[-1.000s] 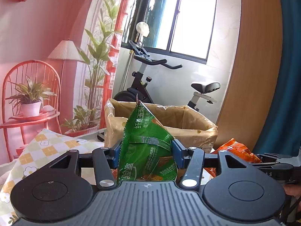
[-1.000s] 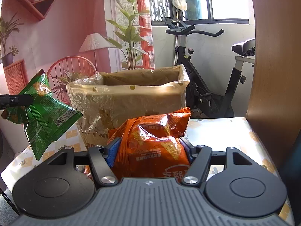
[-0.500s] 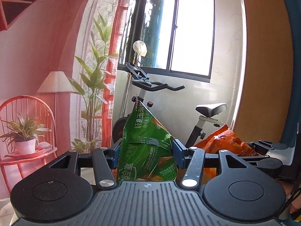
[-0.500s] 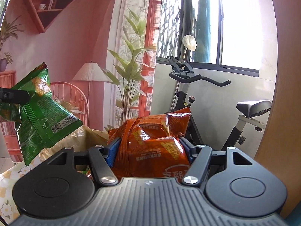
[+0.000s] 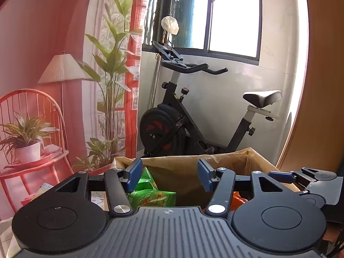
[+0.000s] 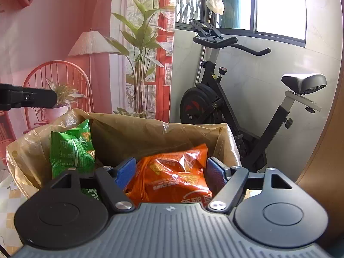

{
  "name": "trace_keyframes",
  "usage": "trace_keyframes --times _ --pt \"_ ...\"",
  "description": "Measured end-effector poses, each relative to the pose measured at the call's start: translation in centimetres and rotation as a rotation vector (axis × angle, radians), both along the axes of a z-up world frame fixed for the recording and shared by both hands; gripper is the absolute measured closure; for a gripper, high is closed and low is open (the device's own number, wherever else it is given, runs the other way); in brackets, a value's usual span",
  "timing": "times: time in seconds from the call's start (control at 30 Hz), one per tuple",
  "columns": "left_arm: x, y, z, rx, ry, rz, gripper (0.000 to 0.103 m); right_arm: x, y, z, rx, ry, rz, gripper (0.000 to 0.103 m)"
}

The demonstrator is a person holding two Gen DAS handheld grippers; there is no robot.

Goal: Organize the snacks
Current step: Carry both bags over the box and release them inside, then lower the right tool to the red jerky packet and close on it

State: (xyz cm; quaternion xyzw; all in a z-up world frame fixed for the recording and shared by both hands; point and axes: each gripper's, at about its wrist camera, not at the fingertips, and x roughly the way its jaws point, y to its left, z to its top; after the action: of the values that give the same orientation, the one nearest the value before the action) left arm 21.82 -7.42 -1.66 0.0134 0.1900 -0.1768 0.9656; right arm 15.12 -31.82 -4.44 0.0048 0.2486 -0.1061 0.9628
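The left hand-held gripper (image 5: 169, 177) hangs over a cardboard box (image 5: 228, 161) lined with clear plastic, and its jaws have just been opening. They now stand apart with nothing pressed between the blue pads. The green snack bag (image 5: 150, 193) lies below them inside the box, on its left side, its upper edge just beside the left pad (image 5: 133, 176); whether it touches that pad cannot be told.

The right hand-held gripper (image 6: 171, 171) is over the same box (image 6: 150, 129), toward its right side, and its jaws have also just been opening. The orange snack bag (image 6: 172, 174) sits between its pads, nearly filling the gap. The right pad (image 6: 215, 172) looks clear of the bag, while contact on the left pad cannot be told, so the hold appears released.

From the right wrist view the green snack bag (image 6: 72, 150) stands against the box's left wall, apart from the orange one. One black finger of the left hand-held gripper (image 6: 28, 99) shows above it at the left edge. From the left wrist view the right hand-held gripper (image 5: 301, 178) shows at the right edge, with a patch of the orange snack bag (image 5: 238, 197) below it.

The box stands on a counter (image 6: 8, 195) covered with a checked, flowered cloth. Beyond the box are an exercise bike (image 5: 178, 120), a window, a floor lamp (image 5: 62, 68) and potted plants (image 5: 111, 68).
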Motion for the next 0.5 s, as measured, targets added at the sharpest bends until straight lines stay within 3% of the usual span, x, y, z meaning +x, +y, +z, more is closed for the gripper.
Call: trace_keyframes --times 0.23,0.5 --pt "-2.4 2.8 -0.1 -0.011 0.047 -0.006 0.037 -2.9 0.6 1.5 0.069 -0.048 0.036 0.027" --pt "-9.3 7.5 -1.3 0.020 0.096 -0.020 0.037 -8.4 4.9 2.0 0.141 -0.107 0.126 0.027"
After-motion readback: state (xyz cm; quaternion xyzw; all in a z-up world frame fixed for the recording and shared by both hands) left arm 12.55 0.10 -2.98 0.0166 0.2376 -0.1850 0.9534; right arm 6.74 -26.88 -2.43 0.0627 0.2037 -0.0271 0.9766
